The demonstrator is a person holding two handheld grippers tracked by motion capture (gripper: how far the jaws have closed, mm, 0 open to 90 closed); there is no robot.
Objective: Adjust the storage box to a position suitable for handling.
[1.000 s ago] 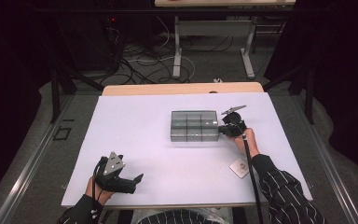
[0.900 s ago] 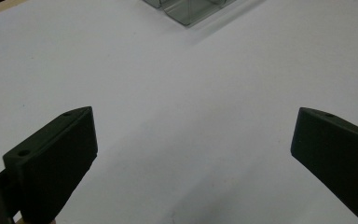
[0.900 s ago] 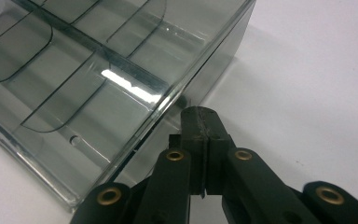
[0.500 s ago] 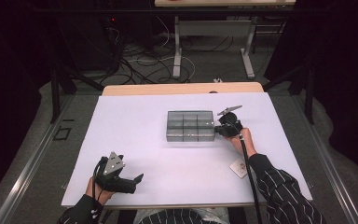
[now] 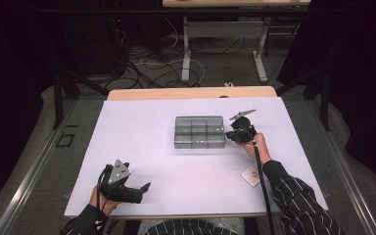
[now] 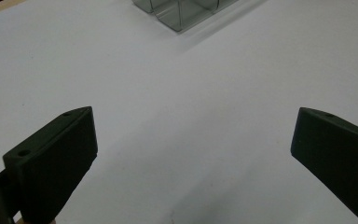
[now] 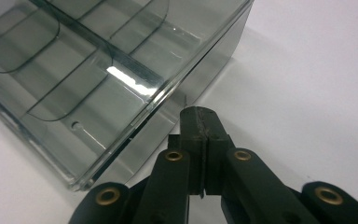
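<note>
Smoky clear plastic box [image 5: 199, 131] sits mid-table. Your right gripper [image 5: 236, 135] at its right wall, jaws pressed together, nothing between. Your left gripper [image 5: 136, 191] near-left, jaws spread wide over bare table [image 5: 142, 122].

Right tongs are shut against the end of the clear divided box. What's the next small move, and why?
Probably a short further nudge of the clear divided box toward mid-table. The right tongs are shut with nothing between them, tips at the box's end wall, so this looks like pushing rather than gripping. The left tongs rest open, well away from the box.
</note>
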